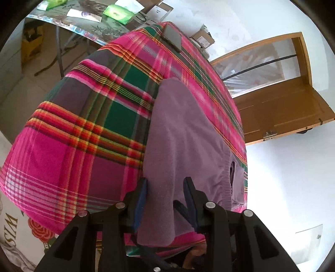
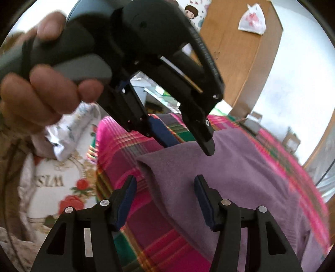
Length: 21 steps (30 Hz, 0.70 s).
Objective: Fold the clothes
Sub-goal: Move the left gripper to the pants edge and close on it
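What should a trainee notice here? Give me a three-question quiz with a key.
1. True or false: the phone lies on the purple garment.
2. The right gripper is: A shut on the purple garment, B open, C out of view.
3. The purple garment lies on a ___ cloth.
Key: 1 false, it lies on the plaid cloth; 2 B; 3 plaid.

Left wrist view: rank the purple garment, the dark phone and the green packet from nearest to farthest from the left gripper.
1. Purple garment, its near edge between the left gripper's fingers.
2. Dark phone, on the far end of the plaid cloth.
3. Green packet, on the table beyond, upper left.
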### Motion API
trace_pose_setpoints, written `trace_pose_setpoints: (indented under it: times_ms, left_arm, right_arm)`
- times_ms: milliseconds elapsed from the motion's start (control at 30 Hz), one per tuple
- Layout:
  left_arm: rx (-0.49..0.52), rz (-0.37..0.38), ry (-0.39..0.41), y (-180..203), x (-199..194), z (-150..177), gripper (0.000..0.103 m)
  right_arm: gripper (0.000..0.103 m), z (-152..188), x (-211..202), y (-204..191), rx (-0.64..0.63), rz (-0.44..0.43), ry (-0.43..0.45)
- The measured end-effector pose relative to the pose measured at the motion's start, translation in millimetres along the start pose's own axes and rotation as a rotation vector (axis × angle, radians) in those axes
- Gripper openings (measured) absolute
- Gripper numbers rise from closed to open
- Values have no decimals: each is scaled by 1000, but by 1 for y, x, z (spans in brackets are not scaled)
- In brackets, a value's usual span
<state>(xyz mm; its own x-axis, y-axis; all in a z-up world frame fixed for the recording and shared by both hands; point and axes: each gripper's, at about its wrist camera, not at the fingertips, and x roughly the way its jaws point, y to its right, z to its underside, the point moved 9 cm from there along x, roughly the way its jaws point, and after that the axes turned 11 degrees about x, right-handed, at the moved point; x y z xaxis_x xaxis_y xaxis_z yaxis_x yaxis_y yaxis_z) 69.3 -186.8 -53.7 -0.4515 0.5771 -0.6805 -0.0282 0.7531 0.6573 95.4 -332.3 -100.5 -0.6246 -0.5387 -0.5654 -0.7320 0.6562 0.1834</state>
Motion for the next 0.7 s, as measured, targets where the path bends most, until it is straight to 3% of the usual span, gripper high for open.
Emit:
trace_pose_setpoints:
  times_ms: [267, 500, 700]
  left_arm:
    - [-18, 22, -1, -2, -1, 0, 35]
    - [2, 28, 1, -1, -1, -4, 35]
    - [23, 13, -1, -7, 2, -14, 36]
  right_arm:
    - [59, -8, 13, 1, 21, 79, 4]
    - [59, -12, 18, 5, 116, 66, -19]
    - [44, -10, 17, 11, 168, 65, -22]
